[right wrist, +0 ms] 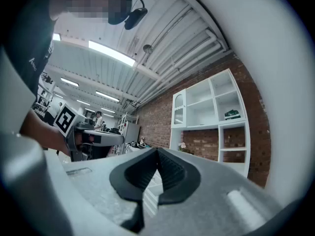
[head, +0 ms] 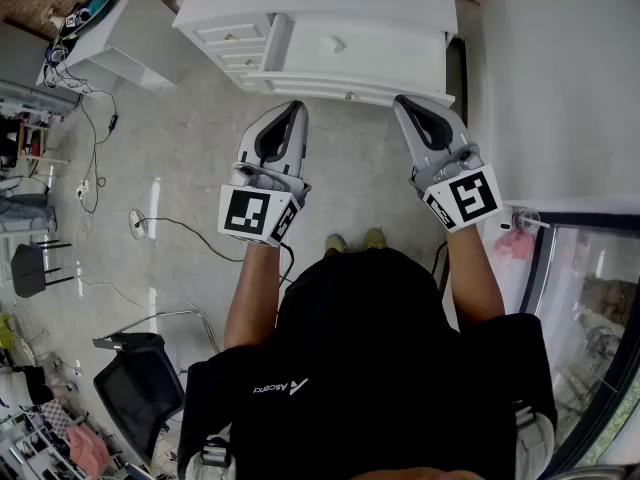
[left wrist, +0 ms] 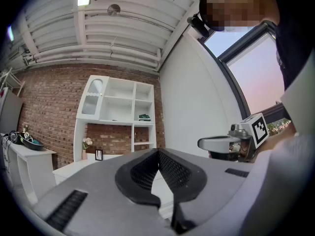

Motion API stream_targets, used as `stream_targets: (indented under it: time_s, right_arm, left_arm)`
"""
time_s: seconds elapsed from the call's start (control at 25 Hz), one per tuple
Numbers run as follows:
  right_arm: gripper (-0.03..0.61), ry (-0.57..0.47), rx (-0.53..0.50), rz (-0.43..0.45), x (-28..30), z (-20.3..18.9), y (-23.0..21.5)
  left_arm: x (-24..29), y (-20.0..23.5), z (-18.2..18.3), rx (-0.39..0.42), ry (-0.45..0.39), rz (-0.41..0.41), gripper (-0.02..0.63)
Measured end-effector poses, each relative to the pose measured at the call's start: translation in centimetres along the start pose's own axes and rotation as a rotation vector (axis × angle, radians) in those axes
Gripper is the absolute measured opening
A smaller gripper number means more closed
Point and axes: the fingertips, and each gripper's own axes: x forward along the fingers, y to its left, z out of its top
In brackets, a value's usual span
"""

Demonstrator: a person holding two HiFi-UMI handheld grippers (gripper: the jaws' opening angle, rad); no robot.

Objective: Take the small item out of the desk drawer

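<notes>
A white desk [head: 330,8] stands in front of me, with a stack of small drawers [head: 233,44] at its left and a wide drawer front [head: 350,46] in the middle. No small item shows in any view. My left gripper [head: 296,106] is held up just short of the desk's front edge, jaws shut and empty. My right gripper [head: 402,100] is level with it, also shut with nothing held. In the left gripper view the shut jaws [left wrist: 158,151] point at a white shelf unit [left wrist: 118,107]. The right gripper view shows its own shut jaws [right wrist: 157,150].
A white wall [head: 560,78] and a window [head: 590,298] close off the right side. A second white table [head: 120,28] stands at the upper left. Cables [head: 170,228] trail over the floor, and an office chair [head: 140,388] sits at the lower left.
</notes>
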Motion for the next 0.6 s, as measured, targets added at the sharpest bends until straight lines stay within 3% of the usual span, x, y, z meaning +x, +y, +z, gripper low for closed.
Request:
stream_targets:
  time_s: [0.6]
  right_arm:
    - [0.002,-0.026,0.011,-0.004,-0.6,0.1,-1.4]
  left_arm:
    - [0.8,-0.6,-0.2,0.011,0.006,0.027,-0.002]
